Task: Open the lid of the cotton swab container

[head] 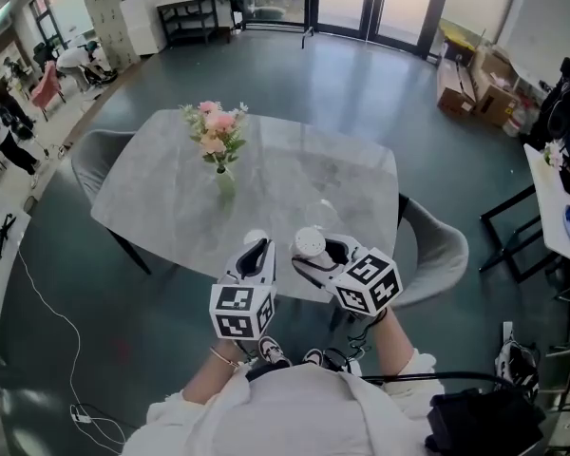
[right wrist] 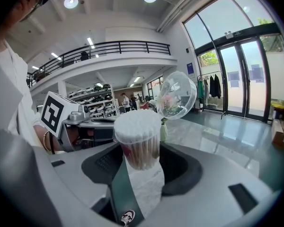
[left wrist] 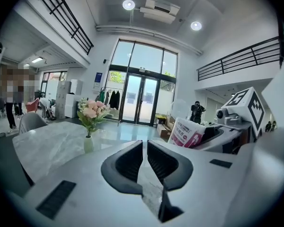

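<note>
Cotton swab container (right wrist: 137,143) was found held upright in the air over the near part of the bench (head: 161,198), not resting on it. The left claw (left wrist: 145,148) stood nearly closed with nothing between its jaws, just beside the container. The right claw (right wrist: 141,157) was clamped on the container's body. The clear domed lid (right wrist: 179,96) was swung up and back behind the rim, apparently on a hinge, leaving the swab tips exposed. Judgement: the opening appeared complete, and nothing of the task looked outstanding beyond perhaps setting the container down.
</note>
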### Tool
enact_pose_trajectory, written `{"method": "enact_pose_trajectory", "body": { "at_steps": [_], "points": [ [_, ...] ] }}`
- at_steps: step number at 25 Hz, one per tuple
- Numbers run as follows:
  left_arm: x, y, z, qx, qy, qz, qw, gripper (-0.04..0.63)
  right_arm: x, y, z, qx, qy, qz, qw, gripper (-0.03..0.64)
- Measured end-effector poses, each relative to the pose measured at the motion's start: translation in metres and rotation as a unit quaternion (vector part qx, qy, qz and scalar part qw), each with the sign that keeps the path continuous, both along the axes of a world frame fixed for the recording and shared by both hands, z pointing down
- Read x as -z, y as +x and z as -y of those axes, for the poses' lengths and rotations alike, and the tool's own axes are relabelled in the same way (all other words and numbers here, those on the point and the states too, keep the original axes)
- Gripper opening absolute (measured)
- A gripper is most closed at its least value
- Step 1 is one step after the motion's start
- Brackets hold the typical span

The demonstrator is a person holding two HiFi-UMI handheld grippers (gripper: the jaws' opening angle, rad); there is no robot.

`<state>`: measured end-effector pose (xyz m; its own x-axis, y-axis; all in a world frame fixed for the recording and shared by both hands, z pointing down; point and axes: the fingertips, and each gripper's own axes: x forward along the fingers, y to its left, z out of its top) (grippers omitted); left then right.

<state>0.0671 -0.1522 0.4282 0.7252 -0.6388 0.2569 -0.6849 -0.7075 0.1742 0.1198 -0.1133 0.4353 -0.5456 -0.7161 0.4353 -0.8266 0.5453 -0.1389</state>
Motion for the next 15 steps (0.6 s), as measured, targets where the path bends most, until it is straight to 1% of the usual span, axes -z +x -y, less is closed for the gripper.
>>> {"method": "enact_pose_trajectory", "body": {
  "at_steps": [5, 10, 15],
  "points": [
    [-0.001, 0.007, 0.0, 0.006, -0.002, 0.001, 1.0, 0.034, -0.001, 0.007, -0.004, 0.01, 0.005, -0.006, 1.0, 0.291],
    [0.001, 0.011, 0.003, 0.007, 0.001, 0.001, 1.0, 0.034, -0.006, 0.012, -0.002, 0.011, -0.001, -0.018, 1.0, 0.291],
    [0.003, 0.012, 0.006, 0.008, 0.004, 0.0, 1.0, 0.034, -0.005, 0.013, 0.001, 0.012, -0.003, -0.017, 1.0, 0.291]
  ]
}}
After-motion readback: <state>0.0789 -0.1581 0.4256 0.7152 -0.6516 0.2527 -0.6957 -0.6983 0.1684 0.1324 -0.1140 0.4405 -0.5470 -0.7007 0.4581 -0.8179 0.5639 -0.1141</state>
